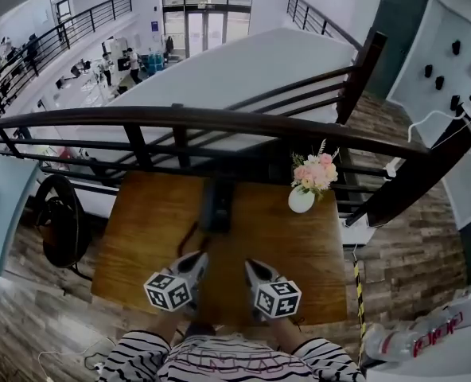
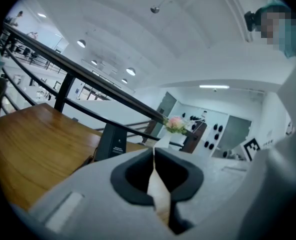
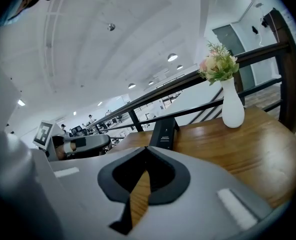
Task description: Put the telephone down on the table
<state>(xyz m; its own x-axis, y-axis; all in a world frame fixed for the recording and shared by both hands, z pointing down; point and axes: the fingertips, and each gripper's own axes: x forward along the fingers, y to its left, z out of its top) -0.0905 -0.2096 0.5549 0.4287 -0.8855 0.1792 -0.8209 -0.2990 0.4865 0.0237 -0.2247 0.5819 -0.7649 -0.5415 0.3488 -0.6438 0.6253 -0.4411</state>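
The dark telephone [image 1: 217, 205] stands on the wooden table [image 1: 140, 237] at its far middle, and a cord [image 1: 189, 233] trails from it toward me. It also shows as a black upright block in the left gripper view [image 2: 113, 141] and in the right gripper view [image 3: 163, 133]. My left gripper [image 1: 197, 256] [image 2: 154, 152] hangs over the near part of the table, short of the telephone, shut with nothing between its jaws. My right gripper [image 1: 252, 266] [image 3: 147, 149] is beside it, also shut and empty. Neither one touches the telephone.
A white vase of pink flowers [image 1: 301, 199] [image 3: 233, 109] stands at the table's far right. A dark railing [image 1: 219, 122] runs just behind the table, with a drop beyond it. A black chair [image 1: 60, 221] sits off the table's left side.
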